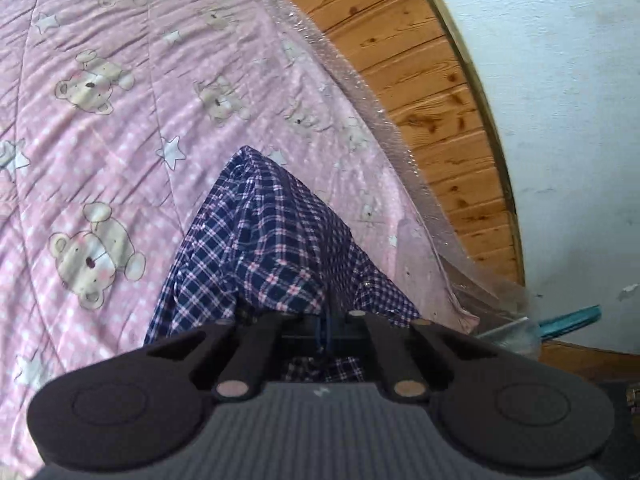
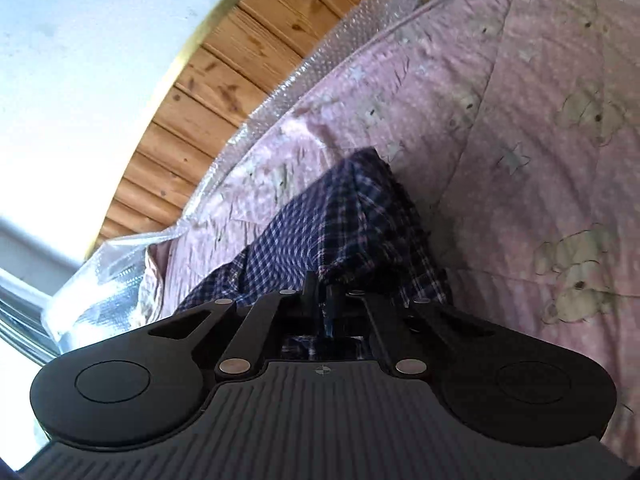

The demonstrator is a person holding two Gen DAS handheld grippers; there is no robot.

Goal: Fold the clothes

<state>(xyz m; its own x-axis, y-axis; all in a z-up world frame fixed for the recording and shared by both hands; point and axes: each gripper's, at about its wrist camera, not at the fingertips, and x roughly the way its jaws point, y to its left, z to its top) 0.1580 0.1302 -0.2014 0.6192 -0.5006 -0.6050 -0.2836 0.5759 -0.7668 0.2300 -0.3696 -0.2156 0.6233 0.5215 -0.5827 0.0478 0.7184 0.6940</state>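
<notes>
Two grippers are in my hands, each clamped on the same plaid garment (image 1: 264, 248).

From the left wrist view, my left gripper (image 1: 326, 320) has its jaws drawn together with dark checked cloth pinched between them. The garment runs away from the jaws in a raised ridge, navy with pink and white lines, and ends in a rounded fold. It lies on a pink quilt (image 1: 120, 128) printed with bears and stars. Along the quilt's right edge I see a strip of bubble wrap (image 1: 360, 92), then a wooden board (image 1: 420, 72), then a pale wall (image 1: 560, 120). A teal object (image 1: 572, 320) shows near the wall, too small for me to identify.

From the right wrist view, my right gripper (image 2: 322, 300) is likewise closed, cloth bunched at its tips. The garment (image 2: 340, 220) rises from the jaws and stretches forward over the quilt (image 2: 520, 140), its far end a squared corner. Bubble wrap (image 2: 300, 76) edges the quilt on the left, with the board (image 2: 208, 92) and wall (image 2: 80, 40) behind. This view is slightly blurred.
</notes>
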